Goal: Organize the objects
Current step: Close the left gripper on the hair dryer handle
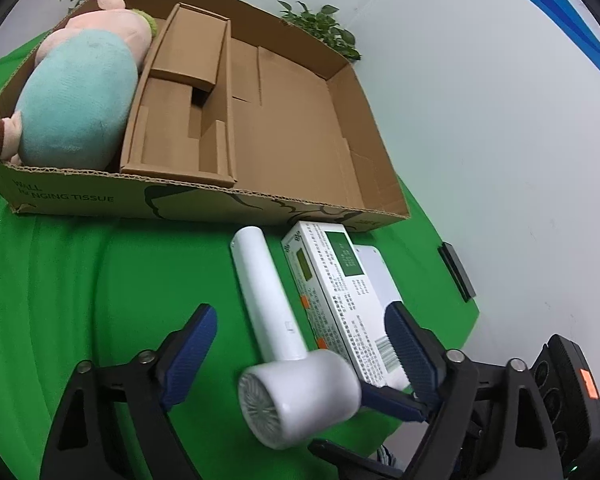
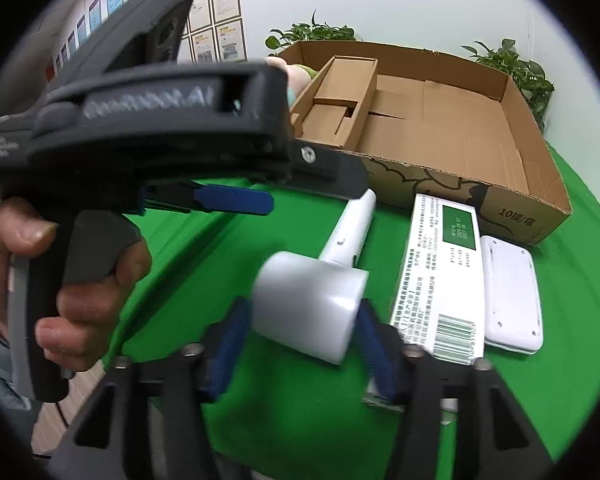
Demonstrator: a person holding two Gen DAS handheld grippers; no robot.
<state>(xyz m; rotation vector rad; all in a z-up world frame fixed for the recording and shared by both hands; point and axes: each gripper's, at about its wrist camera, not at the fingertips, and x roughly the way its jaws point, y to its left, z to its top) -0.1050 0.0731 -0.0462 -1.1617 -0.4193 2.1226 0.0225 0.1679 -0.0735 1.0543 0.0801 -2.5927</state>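
A white hair dryer (image 1: 284, 344) lies on the green cloth, handle toward the cardboard box (image 1: 204, 196). My left gripper (image 1: 304, 344) is open, its fingers on either side of the dryer, not touching it. My right gripper (image 2: 300, 340) has its blue pads against both sides of the dryer's barrel (image 2: 312, 304). A white and green carton (image 1: 336, 292) and a white flat device (image 2: 510, 296) lie right of the dryer. A plush toy (image 1: 80, 92) and a cardboard insert (image 1: 188, 100) lie in the box.
The left gripper's body (image 2: 140, 120) and the hand holding it fill the left of the right wrist view. Potted plants (image 1: 320, 28) stand behind the box by a white wall. A black bar (image 1: 456, 272) sits at the cloth's right edge.
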